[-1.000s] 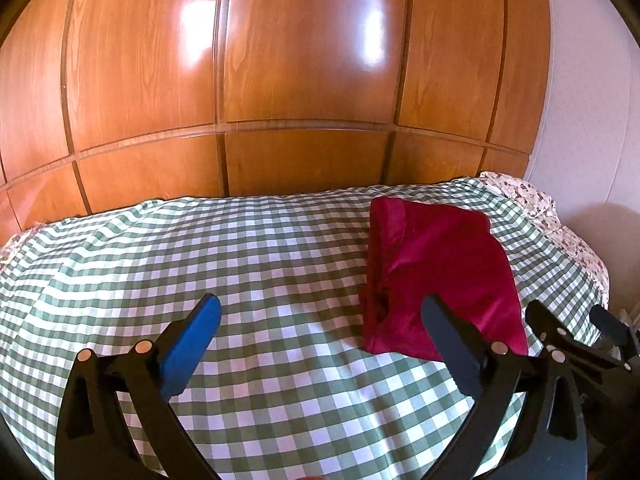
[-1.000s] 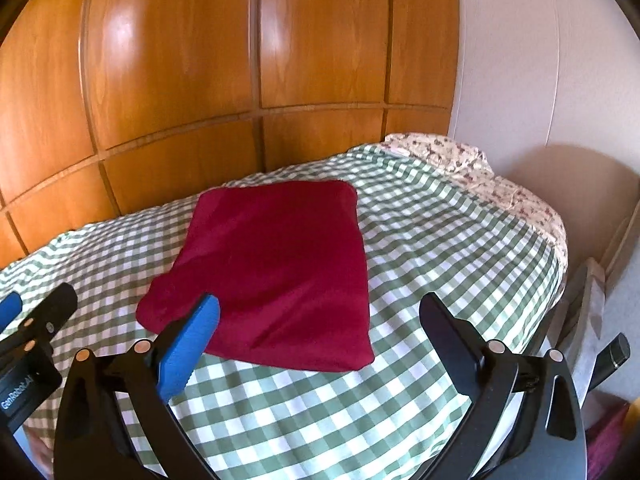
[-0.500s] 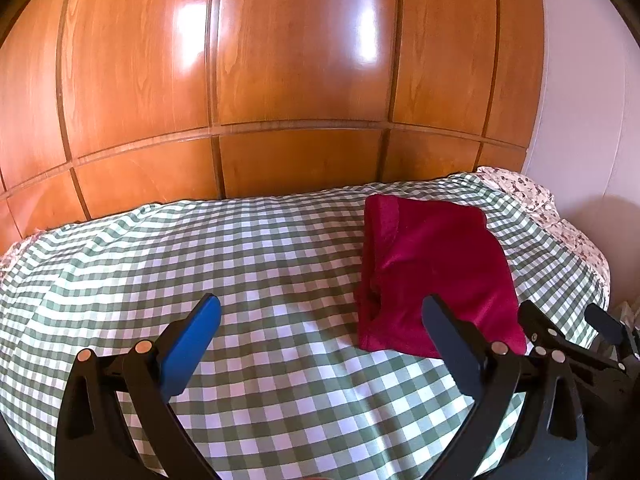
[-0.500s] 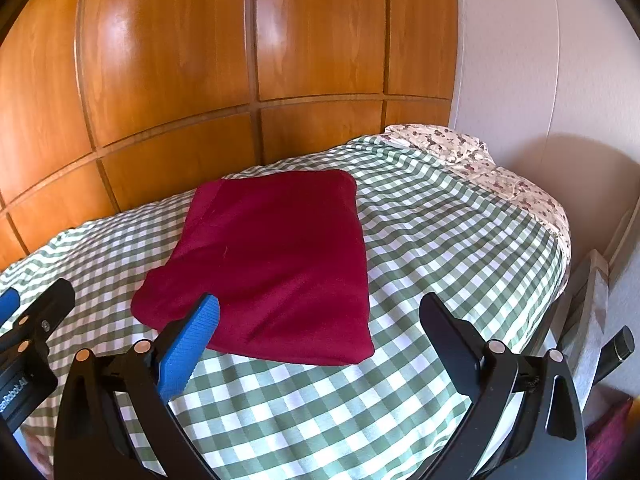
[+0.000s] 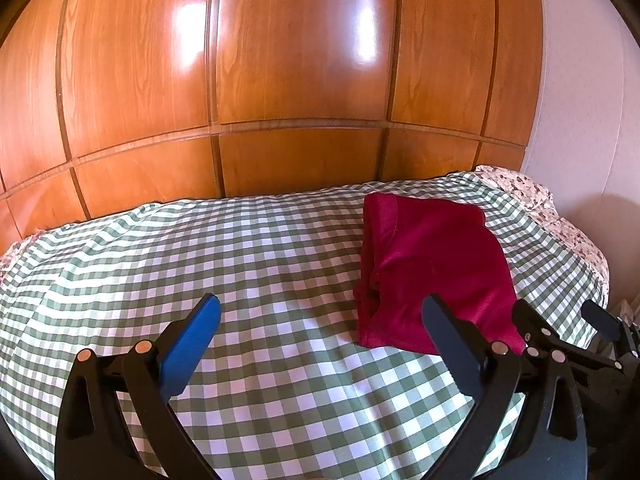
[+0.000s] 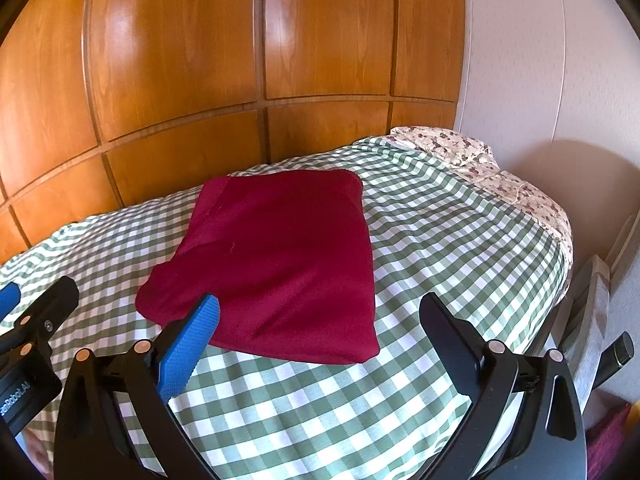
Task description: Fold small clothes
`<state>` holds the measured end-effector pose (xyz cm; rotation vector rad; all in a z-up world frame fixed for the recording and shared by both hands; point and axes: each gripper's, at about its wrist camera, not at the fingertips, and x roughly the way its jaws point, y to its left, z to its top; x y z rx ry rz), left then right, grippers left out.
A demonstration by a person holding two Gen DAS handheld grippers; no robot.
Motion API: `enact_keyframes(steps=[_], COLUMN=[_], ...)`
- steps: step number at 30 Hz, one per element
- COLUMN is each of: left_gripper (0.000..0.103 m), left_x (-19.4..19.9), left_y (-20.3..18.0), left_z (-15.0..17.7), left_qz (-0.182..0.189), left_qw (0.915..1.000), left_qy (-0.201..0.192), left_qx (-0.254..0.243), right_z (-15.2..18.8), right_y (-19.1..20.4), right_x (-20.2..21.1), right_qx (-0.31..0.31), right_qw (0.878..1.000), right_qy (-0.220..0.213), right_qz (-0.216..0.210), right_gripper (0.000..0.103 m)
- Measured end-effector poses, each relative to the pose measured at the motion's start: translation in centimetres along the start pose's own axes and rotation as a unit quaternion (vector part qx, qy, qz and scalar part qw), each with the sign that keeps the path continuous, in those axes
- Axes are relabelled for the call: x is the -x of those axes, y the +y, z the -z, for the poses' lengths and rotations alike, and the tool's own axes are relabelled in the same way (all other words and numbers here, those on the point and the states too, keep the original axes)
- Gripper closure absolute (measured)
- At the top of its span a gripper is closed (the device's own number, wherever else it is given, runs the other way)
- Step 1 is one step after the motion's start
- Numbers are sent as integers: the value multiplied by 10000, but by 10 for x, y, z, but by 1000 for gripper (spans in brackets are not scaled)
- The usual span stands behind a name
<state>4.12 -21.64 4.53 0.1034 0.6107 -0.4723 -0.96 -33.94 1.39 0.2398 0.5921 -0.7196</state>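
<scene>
A dark red garment [image 6: 276, 260] lies folded into a flat rectangle on the green-and-white checked bed cover [image 6: 440, 248]. It also shows in the left wrist view [image 5: 432, 268], to the right of centre. My left gripper [image 5: 320, 320] is open and empty, above the cover and left of the garment. My right gripper [image 6: 320, 318] is open and empty, just in front of the garment's near edge. The right gripper's tips show at the right of the left wrist view [image 5: 560, 320]. The left gripper shows at the left edge of the right wrist view [image 6: 28, 320].
A wooden panelled wall [image 5: 300, 80] stands behind the bed. A floral sheet [image 6: 480, 160] shows at the bed's far right corner by a white wall [image 6: 540, 60]. Grey items [image 6: 588, 312] stand beside the bed at right.
Both grippers have drawn back and up a little from the garment, which looks slightly farther away. The garment lies as before.
</scene>
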Motion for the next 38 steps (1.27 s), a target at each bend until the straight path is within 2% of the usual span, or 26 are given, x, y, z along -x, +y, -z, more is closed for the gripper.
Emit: enact_keyframes(steps=[26,31,35,38], left_gripper=[3,3,3,3], left_x=[3,-7,-20,-30], left_y=[-3,-1,7,17], left_z=[0,2,9,14], left_qz=[-29,-17,-103,-187], left_qw=[9999,9999,9993,9985], left_qy=[-91,126,364,487], left_qx=[-107,-31,67,190], right_z=[3,3,-13,-33], right_y=[-3,-6,-32,-69], right_x=[-7,-11,-24,-56], right_qx=[-3,-5,-265,-566], right_qw=[9999,9999,9996,9975], right_qy=[121,148,122,167], right_qz=[-14,-39,30,381], right_gripper=[4,4,4,4])
